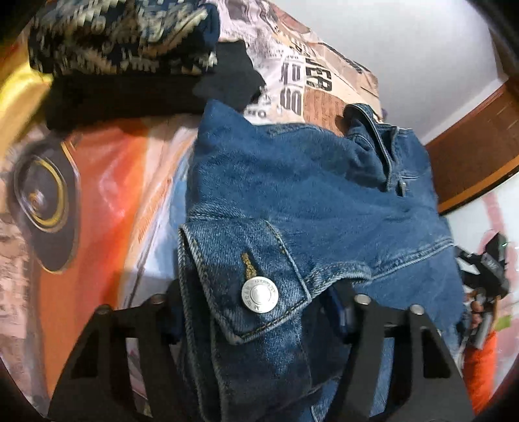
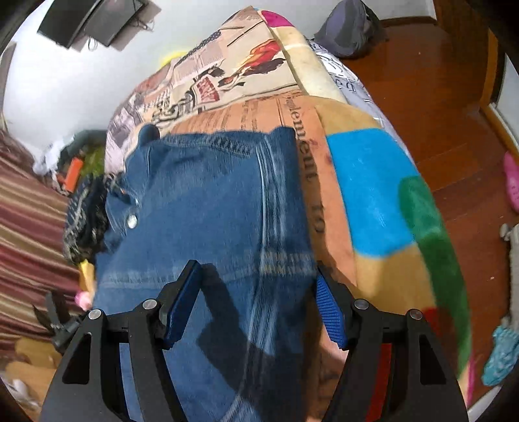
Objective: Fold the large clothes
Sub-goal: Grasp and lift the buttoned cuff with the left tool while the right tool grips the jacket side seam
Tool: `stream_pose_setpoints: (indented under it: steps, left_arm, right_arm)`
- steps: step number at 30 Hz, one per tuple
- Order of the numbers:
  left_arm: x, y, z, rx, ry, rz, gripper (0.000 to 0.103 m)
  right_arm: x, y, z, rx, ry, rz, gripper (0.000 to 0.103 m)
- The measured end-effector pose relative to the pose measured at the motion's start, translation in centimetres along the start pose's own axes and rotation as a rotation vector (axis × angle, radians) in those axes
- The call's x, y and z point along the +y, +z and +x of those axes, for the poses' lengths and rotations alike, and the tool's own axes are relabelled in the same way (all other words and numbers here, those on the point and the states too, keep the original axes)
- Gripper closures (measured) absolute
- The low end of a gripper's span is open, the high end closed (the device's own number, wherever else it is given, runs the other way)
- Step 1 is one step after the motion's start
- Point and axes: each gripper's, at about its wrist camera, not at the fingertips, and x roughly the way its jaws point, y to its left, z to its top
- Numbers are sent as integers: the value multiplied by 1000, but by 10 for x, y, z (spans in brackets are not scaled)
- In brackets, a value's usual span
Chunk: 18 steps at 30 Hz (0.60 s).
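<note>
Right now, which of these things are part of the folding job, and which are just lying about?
Part of the job:
denim jacket
left gripper, with a cuff between its fingers
right gripper, open over the denim
printed blanket it lies on

Just lying about:
patterned folded clothes
grey bag on the floor
pink slipper

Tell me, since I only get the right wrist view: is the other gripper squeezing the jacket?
Observer: No. The left gripper is wide open, and a buttoned cuff of the jacket lies between its fingers.
Operator: And that patterned heap on my left?
Observer: That's a folded knit, stacked on a black garment.
</note>
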Motion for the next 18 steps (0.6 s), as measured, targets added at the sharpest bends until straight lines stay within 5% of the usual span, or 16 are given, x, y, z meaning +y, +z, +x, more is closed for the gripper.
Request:
stream_pose_setpoints:
  steps: [1, 3, 6, 18]
  left_arm:
    - [-6, 0, -2, -18, 36, 22, 53]
    - [-16, 2, -5, -35, 88, 71, 64]
    - [-31, 8, -16, -70, 142, 144, 70]
    - [-78, 69, -78, -267, 85, 246, 76]
  right_arm:
    - [1, 1, 0, -4, -4, 5, 40]
    - [5, 4, 1, 0, -53, 14, 65]
    - [12, 9, -14, 2, -43, 26, 84]
    - [88, 20, -100, -199, -26, -216, 88]
